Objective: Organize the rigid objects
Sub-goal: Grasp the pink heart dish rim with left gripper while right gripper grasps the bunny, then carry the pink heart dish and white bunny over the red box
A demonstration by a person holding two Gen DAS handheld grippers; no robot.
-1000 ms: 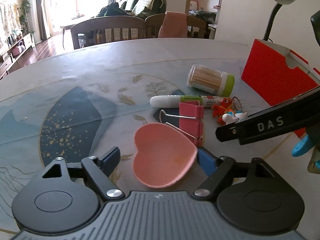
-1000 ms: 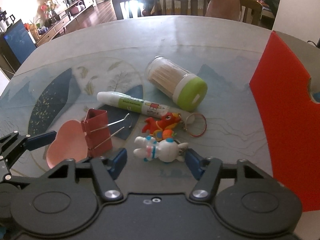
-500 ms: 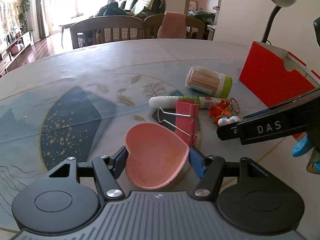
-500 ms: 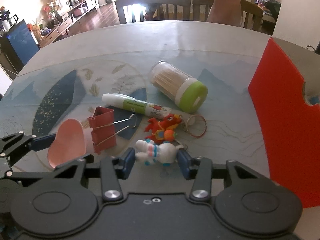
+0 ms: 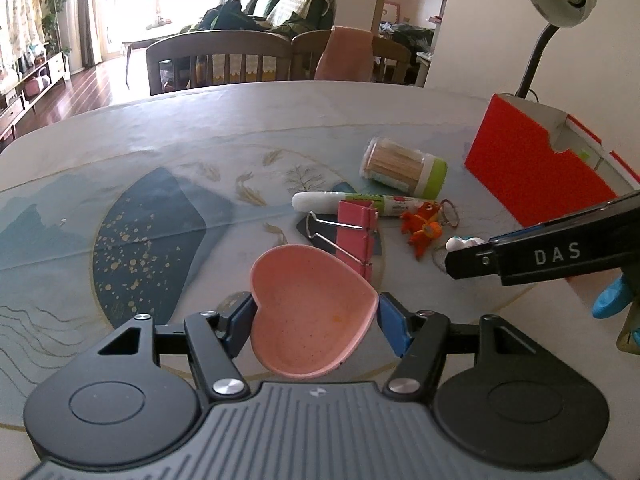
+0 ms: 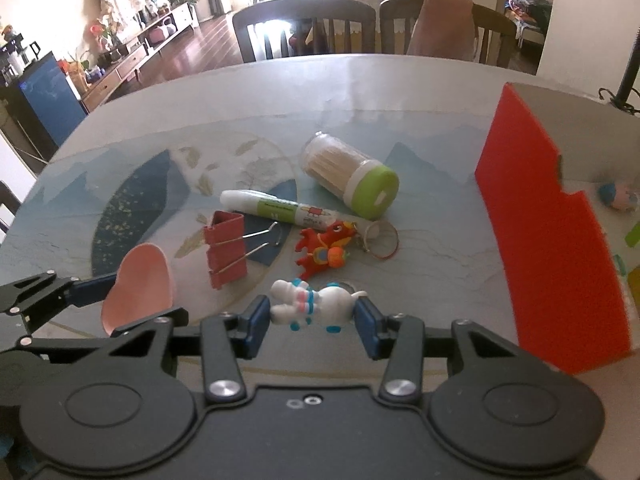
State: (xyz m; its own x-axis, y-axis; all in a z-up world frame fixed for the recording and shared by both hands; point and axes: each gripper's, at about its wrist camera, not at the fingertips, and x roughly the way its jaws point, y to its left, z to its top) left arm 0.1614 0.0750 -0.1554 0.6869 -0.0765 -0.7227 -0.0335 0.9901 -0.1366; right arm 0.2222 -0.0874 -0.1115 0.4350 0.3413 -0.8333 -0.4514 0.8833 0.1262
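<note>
My left gripper is shut on a pink heart-shaped dish, its blue pads touching both sides; the dish also shows in the right wrist view. My right gripper is shut on a white toy figure with blue and pink trim. On the table lie a red binder clip, a red dragon keychain, a glue stick and a toothpick jar with a green lid.
A red open box stands at the right, with small items inside it. A desk lamp stands behind it. Chairs line the table's far edge. The right gripper's arm crosses the left view.
Both grippers have closed: the left on the pink dish, the right on the white toy. Both views sit slightly higher and farther back from the clutter than before.
</note>
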